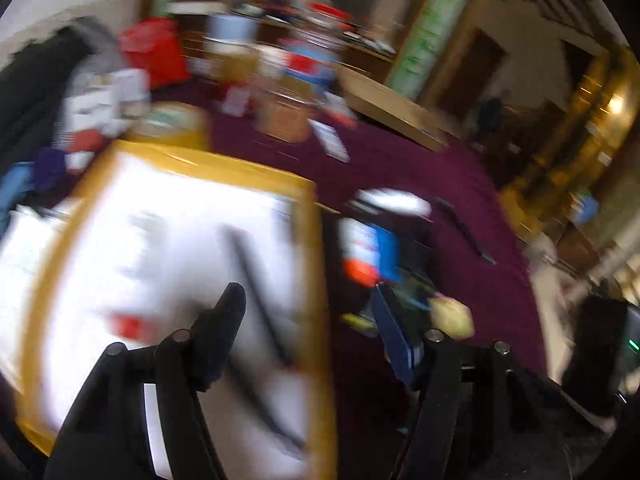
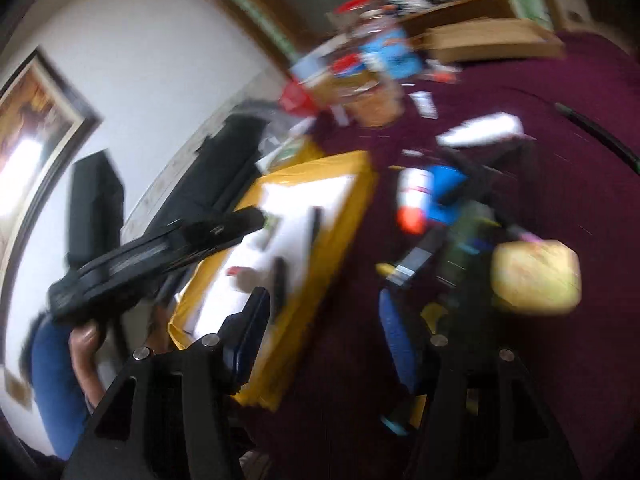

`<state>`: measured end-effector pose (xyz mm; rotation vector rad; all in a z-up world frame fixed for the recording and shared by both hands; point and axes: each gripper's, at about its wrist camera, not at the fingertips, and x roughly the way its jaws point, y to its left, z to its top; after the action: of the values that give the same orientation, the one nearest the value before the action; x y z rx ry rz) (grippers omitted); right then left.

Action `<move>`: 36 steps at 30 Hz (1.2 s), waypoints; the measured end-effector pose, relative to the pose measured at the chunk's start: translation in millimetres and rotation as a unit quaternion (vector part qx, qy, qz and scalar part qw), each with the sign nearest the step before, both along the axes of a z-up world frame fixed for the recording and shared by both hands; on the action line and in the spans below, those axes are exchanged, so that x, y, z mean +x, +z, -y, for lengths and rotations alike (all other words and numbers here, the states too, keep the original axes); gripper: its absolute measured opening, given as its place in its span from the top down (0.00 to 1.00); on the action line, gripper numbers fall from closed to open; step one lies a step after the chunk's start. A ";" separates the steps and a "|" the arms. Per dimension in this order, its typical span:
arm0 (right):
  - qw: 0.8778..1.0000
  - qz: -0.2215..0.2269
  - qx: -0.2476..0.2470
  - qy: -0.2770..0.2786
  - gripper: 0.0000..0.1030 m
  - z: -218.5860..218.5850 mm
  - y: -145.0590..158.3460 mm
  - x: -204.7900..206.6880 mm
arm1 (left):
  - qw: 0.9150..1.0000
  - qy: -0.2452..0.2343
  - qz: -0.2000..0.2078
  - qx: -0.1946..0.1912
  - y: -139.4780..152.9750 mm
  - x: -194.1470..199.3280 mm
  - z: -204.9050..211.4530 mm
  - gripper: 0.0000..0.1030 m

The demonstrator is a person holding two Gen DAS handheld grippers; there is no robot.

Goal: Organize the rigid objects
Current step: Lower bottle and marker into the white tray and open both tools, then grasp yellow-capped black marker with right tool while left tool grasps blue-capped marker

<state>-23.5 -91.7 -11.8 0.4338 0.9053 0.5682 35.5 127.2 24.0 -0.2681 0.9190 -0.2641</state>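
Observation:
Both views are motion-blurred. A yellow-rimmed white tray (image 1: pixel 316 280) lies on the maroon tablecloth (image 1: pixel 400 168) and holds a long black pen-like object (image 1: pixel 260 296) and a small red item (image 1: pixel 130 326). My left gripper (image 1: pixel 308 312) is open and empty above the tray's right edge. To its right is a heap of objects: a white-and-blue bottle with an orange end (image 1: pixel 366 248) and a pale yellow block (image 1: pixel 452 316). My right gripper (image 2: pixel 324 320) is open and empty over the cloth between the tray (image 2: pixel 352 216) and the heap (image 2: pixel 440 200). The left gripper's body (image 2: pixel 160 252) shows at the left.
The back of the table is crowded with boxes, a red bag (image 1: pixel 154 50), a basket (image 1: pixel 284 118) and a flat cardboard box (image 1: pixel 392 108). A dark stick (image 1: pixel 464 228) lies on the cloth at right. A white oblong object (image 2: pixel 484 128) lies beyond the heap.

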 end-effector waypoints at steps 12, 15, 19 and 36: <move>0.997 -0.053 0.001 -0.061 0.53 77.7 -37.1 -15.1 | 0.996 -0.074 -0.047 0.026 -27.4 -38.3 84.1 0.38; 0.997 -0.058 -0.015 -0.042 0.66 64.7 -42.8 -6.5 | 0.997 -0.062 -0.044 0.030 -25.5 -44.4 79.4 0.38; 0.995 -0.072 -0.052 -0.044 0.78 56.4 -50.3 5.2 | 0.996 -0.060 -0.051 0.033 -28.6 -45.5 76.2 0.38; 0.989 -0.068 -0.127 -0.040 0.86 35.4 -55.5 33.7 | 0.995 -0.069 -0.058 0.040 -34.4 -45.0 75.2 0.39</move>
<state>10.2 -127.0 -67.3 0.2782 1.0704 0.3460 -9.5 52.0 -10.4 -0.1460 1.0631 -0.3411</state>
